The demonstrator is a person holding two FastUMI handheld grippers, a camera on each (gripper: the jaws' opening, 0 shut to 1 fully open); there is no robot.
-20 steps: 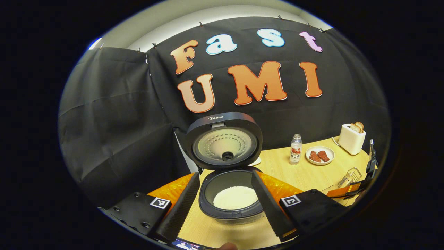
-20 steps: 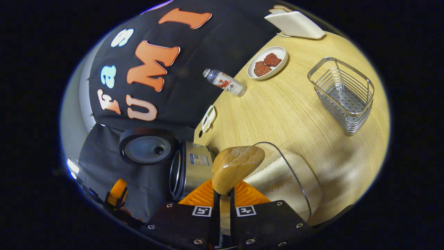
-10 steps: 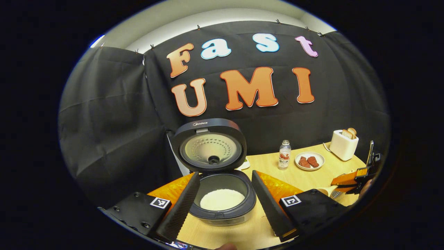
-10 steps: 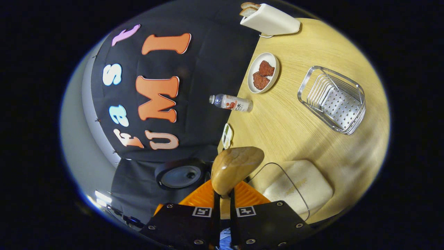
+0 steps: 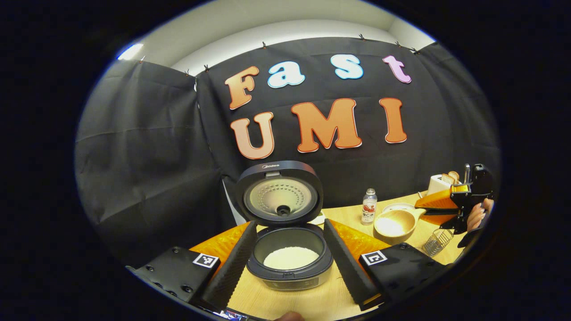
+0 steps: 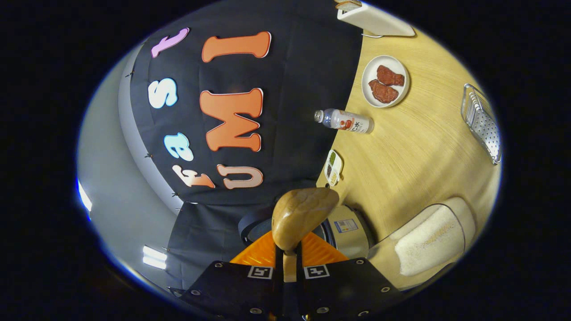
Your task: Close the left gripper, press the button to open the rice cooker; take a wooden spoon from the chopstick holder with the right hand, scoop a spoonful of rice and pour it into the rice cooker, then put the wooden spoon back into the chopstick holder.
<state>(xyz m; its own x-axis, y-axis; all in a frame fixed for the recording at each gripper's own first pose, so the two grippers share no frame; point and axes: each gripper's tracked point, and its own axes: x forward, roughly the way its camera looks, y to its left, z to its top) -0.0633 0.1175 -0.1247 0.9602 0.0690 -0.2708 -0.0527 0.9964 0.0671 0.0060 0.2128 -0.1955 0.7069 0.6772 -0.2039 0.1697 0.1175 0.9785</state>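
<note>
While my right tongs hold the spoon aloft, the wooden table (image 6: pixel 415 151) spreads wide and bare between the things along its back edge and the cooker at its left end. My rice cooker (image 5: pixel 290 254) sits near the front edge with its lid (image 5: pixel 279 192) standing upright, white rice in the pot, and open air above the rim. My left gripper (image 5: pixel 289 263) is released, its 2 fingers spread to either side of the cooker, touching nothing. The clear rice container (image 6: pixel 430 238) stands just beside the cooker. My right gripper (image 6: pixel 289 263) is clenched on the handle of the wooden spoon (image 5: pixel 395 223), whose bowl carries what looks like rice, well to the right of the pot. The wire chopstick holder (image 6: pixel 484 122) sits near the table's far edge. A plate (image 6: pixel 385 81) and bottle (image 6: pixel 345 121) stand by the wall.
</note>
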